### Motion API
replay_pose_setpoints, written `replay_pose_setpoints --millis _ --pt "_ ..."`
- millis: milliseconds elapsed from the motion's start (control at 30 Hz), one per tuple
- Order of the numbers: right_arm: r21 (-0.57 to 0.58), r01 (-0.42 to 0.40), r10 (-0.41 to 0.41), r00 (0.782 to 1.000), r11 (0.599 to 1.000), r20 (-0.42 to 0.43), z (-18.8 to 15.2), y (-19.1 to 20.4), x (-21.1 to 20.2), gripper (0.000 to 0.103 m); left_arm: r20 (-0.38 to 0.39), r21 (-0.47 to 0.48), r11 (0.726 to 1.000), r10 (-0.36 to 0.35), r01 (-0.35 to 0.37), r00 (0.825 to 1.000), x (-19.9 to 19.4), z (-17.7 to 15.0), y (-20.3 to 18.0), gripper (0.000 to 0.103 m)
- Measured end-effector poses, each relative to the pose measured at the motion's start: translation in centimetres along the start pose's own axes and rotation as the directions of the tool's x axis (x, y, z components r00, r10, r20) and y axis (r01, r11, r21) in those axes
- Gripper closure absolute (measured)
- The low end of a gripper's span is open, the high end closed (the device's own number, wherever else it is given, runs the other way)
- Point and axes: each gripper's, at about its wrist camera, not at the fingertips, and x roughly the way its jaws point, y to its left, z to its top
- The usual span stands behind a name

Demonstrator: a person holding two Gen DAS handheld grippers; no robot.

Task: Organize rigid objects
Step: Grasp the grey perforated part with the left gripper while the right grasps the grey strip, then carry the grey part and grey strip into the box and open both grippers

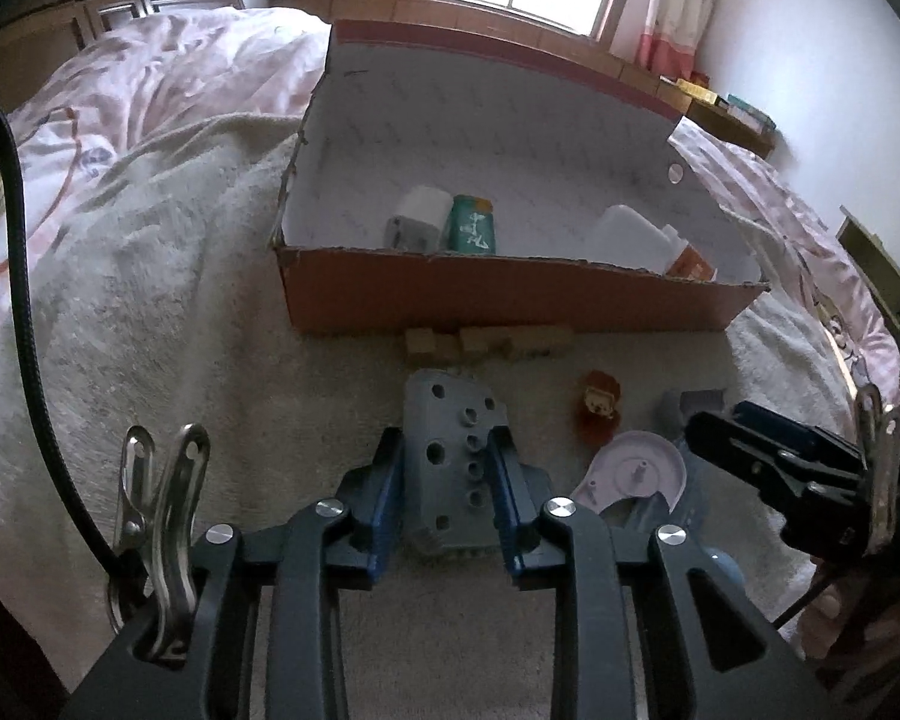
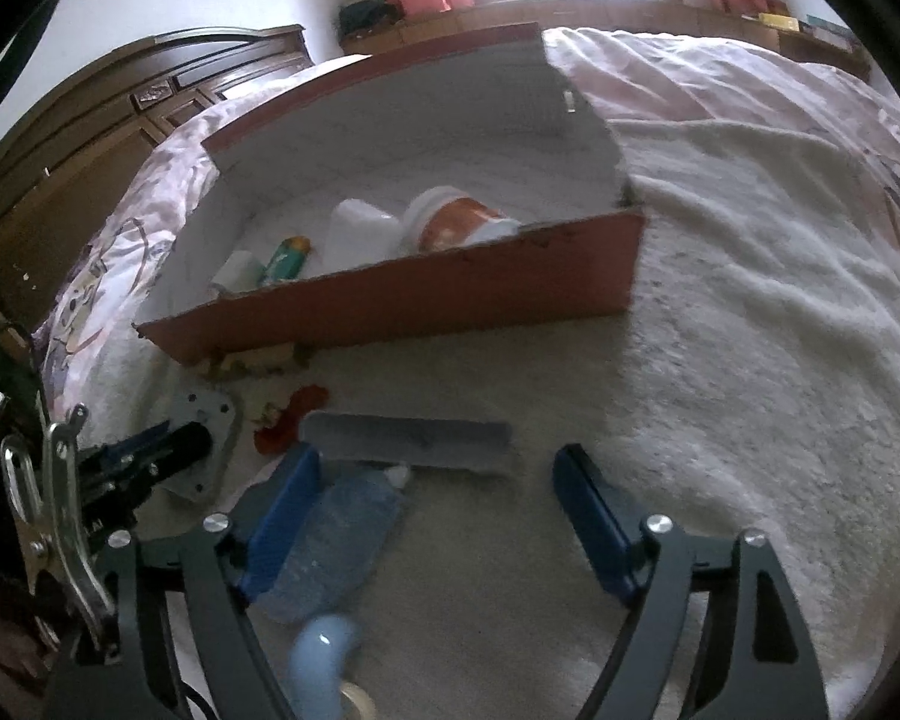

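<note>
My left gripper [image 1: 447, 456] is shut on a grey plastic plate with holes [image 1: 450, 420], held over the cream blanket just in front of the red cardboard box [image 1: 510, 297]. The plate also shows in the right wrist view [image 2: 207, 414] with the left gripper [image 2: 168, 441] on it. My right gripper [image 2: 438, 480] is open and empty, low over a clear plastic bottle [image 2: 336, 534] and a grey flat bar [image 2: 408, 435]. The box [image 2: 420, 294] holds a white adapter [image 1: 417, 219], a green tube [image 1: 473, 225], a white bottle [image 1: 627, 237] and an orange-labelled jar [image 2: 459, 225].
Wooden blocks [image 1: 486, 342] lie against the box front. A small red lion toy [image 1: 597, 411] and a lilac round disc [image 1: 636, 471] lie right of the plate. A pale blue curved object [image 2: 324, 648] lies near my right gripper. Pink bedding surrounds the blanket.
</note>
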Motion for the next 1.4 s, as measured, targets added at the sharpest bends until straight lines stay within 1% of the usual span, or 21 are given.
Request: replay_pose_setpoints --millis 167,267,500,533,667,967,1067,1267,1400 --pt "-0.031 0.011 -0.011 1.0 0.999 -0.007 0.4 1.3 0.9 0.016 0.005 -0.019 0.999 -0.026 0.026 1.0 0.0 -0.1 0.5 0.075" --pt "-0.046 0.029 -0.029 1.0 0.999 -0.005 0.5 1.8 1.3 0.013 0.009 -0.026 0.999 -0.034 0.034 0.999 0.1 -0.1 0.7 0.075" --pt "-0.061 0.03 -0.029 0.999 0.998 0.019 0.3 1.9 1.4 0.013 0.014 -0.028 0.999 -0.037 0.038 0.999 0.1 -0.2 0.7 0.075" --pt "-0.061 0.027 -0.026 0.999 0.998 0.023 0.2 1.8 1.3 0.014 0.014 -0.028 0.999 -0.037 0.037 0.999 0.1 -0.2 0.7 0.075" --pt "-0.063 0.052 -0.049 0.998 0.997 0.039 0.1 1.6 1.2 0.024 0.014 -0.029 0.999 -0.036 0.036 0.999 0.1 -0.2 0.7 0.075" --pt "-0.059 0.037 -0.034 0.998 0.998 0.05 0.0 1.2 0.8 0.024 0.007 -0.025 0.999 -0.026 0.026 1.0 0.1 -0.1 0.7 0.074" --pt "-0.049 0.027 -0.025 0.998 0.998 0.05 -0.1 0.9 0.6 0.024 0.01 -0.028 0.999 -0.024 0.024 1.0 0.0 -0.1 0.7 0.076" --pt "-0.036 0.015 -0.013 0.998 0.999 0.054 -0.3 0.6 0.2 0.024 0.006 -0.025 0.999 -0.02 0.02 1.0 -0.6 -0.1 0.5 0.076" --pt "-0.026 0.005 -0.004 0.998 1.0 0.058 -0.4 0.4 -0.1 0.024 0.033 -0.015 1.0 -0.02 0.021 0.999 -1.7 0.1 0.2 0.076"
